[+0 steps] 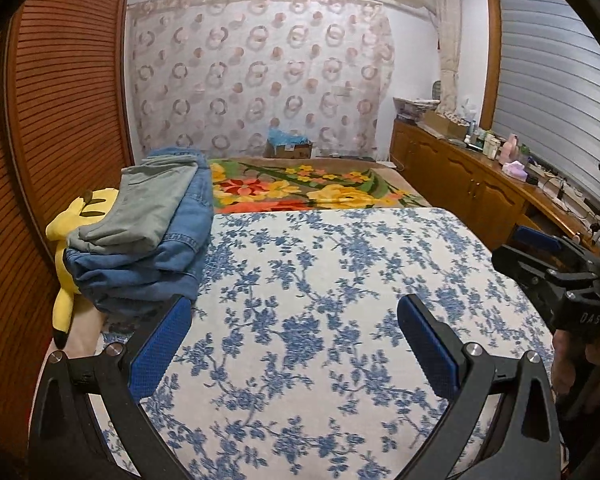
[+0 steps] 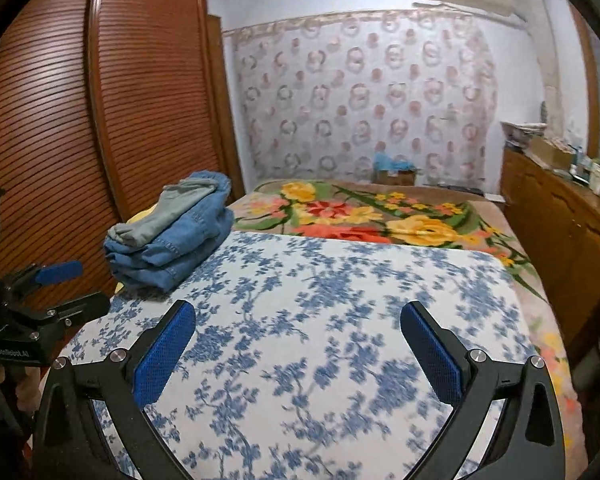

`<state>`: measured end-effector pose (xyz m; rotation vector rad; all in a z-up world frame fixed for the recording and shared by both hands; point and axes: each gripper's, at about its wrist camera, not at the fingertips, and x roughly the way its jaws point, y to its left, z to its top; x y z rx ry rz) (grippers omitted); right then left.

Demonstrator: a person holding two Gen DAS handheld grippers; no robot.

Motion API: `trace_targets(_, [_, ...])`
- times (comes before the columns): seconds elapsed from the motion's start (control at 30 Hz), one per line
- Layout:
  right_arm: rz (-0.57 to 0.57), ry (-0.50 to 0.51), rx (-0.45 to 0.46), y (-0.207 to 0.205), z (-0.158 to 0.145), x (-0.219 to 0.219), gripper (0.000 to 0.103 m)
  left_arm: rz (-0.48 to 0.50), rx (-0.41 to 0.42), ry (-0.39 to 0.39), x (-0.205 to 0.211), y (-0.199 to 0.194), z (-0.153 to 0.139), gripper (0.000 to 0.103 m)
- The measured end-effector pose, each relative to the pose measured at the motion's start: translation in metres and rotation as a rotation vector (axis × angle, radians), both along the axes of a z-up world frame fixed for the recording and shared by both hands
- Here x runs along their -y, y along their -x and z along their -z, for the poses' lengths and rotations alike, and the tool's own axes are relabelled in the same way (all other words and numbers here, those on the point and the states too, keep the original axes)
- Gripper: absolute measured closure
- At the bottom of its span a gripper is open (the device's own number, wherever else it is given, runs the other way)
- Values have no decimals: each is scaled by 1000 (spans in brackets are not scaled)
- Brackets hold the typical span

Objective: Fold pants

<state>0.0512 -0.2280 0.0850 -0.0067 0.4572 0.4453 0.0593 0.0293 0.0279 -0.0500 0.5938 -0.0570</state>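
A stack of folded pants lies at the left edge of the blue-flowered white pad (image 1: 340,280): grey-green pants (image 1: 148,208) on top of blue jeans (image 1: 160,268). The stack also shows in the right wrist view, grey-green pants (image 2: 168,212) over jeans (image 2: 180,248), on the pad (image 2: 340,300). My left gripper (image 1: 294,320) is open and empty above the pad, right of the stack. My right gripper (image 2: 298,324) is open and empty above the pad. Each gripper shows in the other's view: the right gripper (image 1: 540,256), the left gripper (image 2: 68,284).
A yellow plush toy (image 1: 72,240) lies under the stack's left side. A flowered blanket (image 1: 312,188) covers the bed beyond the pad. A slatted wooden wardrobe (image 2: 100,120) stands on the left. A wooden cabinet (image 1: 480,184) with bottles runs along the right. A cardboard box (image 1: 290,148) sits at the far end.
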Motion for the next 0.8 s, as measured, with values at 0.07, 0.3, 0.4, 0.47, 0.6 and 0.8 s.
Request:
trace_targets(0.07, [23, -11, 4, 7, -2, 9, 1, 12, 4, -4, 5, 3, -3, 0])
trace_targets(0.3, [71, -21, 39, 31, -11, 31, 1, 39, 32, -20, 23, 8, -16, 0])
trace_targets(0.4, [85, -25, 57, 40, -17, 35, 1, 48, 53, -23, 28, 12, -24, 0])
trace_targets(0.47, [91, -33, 68, 43, -20, 37, 1, 52, 66, -25, 31, 15, -31, 0])
trace_targets(0.6, [103, -45, 89, 50, -23, 40, 1, 50, 92, -25, 32, 21, -42, 0])
trace_targets(0.8, [116, -52, 119, 61, -29, 45, 1, 42, 118, -24, 32, 27, -55, 0])
